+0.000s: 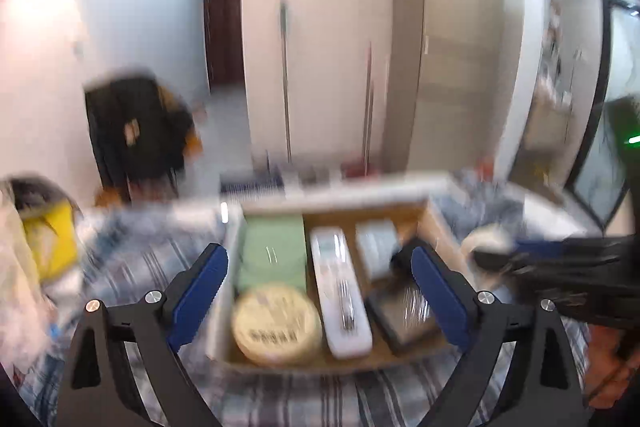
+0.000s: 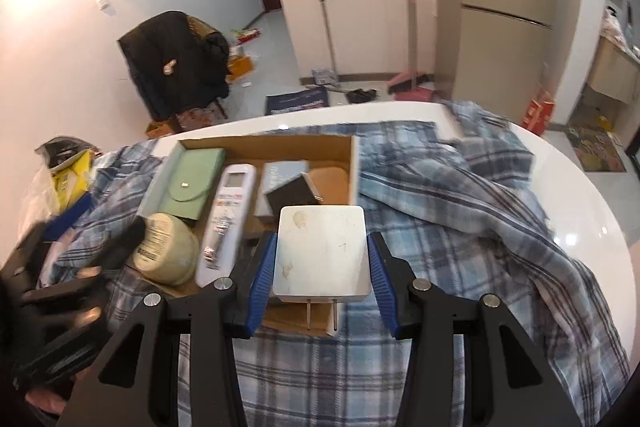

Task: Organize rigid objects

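- Right gripper [image 2: 322, 269] fingers clamp a white square plug adapter [image 2: 322, 253], prongs toward the camera, over the near edge of the cardboard box [image 2: 288, 143]
- Left gripper [image 1: 318, 291] fingers spread wide, nothing between them
- Box holds a white remote [image 2: 226, 223], green pouch [image 2: 188, 187], round tin [image 2: 164, 251]; label print too blurred to read

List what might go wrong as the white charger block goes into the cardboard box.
1. The right gripper grips the white square plug-in charger only by its side edges; it could slip out.
2. The shallow cardboard box is crowded: the white remote control and small black box leave little room.
3. The rumpled blue plaid cloth may let the box shift.
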### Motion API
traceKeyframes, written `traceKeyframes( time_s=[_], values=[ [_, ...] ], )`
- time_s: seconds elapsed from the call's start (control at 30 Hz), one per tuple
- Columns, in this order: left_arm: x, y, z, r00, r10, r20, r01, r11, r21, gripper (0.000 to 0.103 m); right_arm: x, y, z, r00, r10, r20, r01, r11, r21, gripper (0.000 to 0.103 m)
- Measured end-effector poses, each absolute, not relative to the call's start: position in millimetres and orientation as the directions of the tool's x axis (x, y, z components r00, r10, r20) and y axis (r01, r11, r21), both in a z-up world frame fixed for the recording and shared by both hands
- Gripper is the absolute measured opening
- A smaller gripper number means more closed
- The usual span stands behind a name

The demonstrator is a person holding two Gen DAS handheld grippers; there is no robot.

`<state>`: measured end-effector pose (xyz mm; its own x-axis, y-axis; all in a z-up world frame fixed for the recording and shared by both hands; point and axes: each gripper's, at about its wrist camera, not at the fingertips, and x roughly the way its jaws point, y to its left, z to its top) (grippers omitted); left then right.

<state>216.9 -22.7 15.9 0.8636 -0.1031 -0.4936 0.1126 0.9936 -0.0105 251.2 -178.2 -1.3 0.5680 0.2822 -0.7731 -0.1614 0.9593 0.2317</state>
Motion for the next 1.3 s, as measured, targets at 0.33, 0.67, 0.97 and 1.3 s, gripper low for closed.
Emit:
traceKeyframes(
  time_s=[0.33,0.67,0.97,1.3],
  values=[
    [184.1,-7.0,32.9,0.942,-0.083,-0.325,0.097,0.995,0.026,0.103,274.0,-133.1,-47.2,0.462,0.286,-0.840,-0.231,0.953,0.197,0.044],
    [183.9,14.8,33.5,0.925,-0.089,-0.369,0.074,0.996,-0.055,0.103,271.9,-128.6,-54.0,0.474,0.246,-0.846,-0.241,0.960,0.144,0.047],
    [143.6,23.8,71.3,0.975,-0.040,-0.218,0.022,0.996,-0.082,0.103,222.3,-143.9,32.8,0.703,0.212,-0.679,-0.254,0.966,0.038,0.058],
    [69.6,14.7,118.0,0.996,0.001,-0.088,-0.004,0.999,-0.037,0.103,119.3,-164.9,119.0,0.896,0.258,-0.361,-0.262,0.964,0.040,0.071]
  ],
)
